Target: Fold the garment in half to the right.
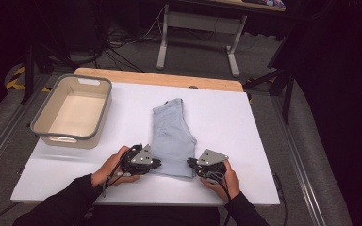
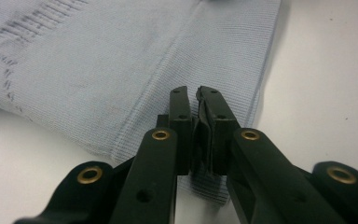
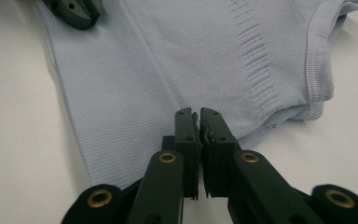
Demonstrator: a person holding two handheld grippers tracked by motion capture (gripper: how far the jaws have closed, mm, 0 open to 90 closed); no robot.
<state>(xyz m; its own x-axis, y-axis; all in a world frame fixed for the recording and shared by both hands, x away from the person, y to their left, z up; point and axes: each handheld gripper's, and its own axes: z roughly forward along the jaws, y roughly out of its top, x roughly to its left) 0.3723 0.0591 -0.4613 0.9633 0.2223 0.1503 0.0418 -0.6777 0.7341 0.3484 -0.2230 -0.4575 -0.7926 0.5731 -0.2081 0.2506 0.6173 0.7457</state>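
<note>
The garment (image 1: pixel 172 136), a pale blue knitted piece folded into a long strip, lies flat in the middle of the table (image 1: pixel 245 122), well to the right of the empty basket (image 1: pixel 73 110). The left gripper (image 1: pixel 156 163) and the right gripper (image 1: pixel 190 163) sit at the garment's near corners, each with its jaws pinched narrow on the hem, probably so both corners can be lifted together for another fold.
</note>
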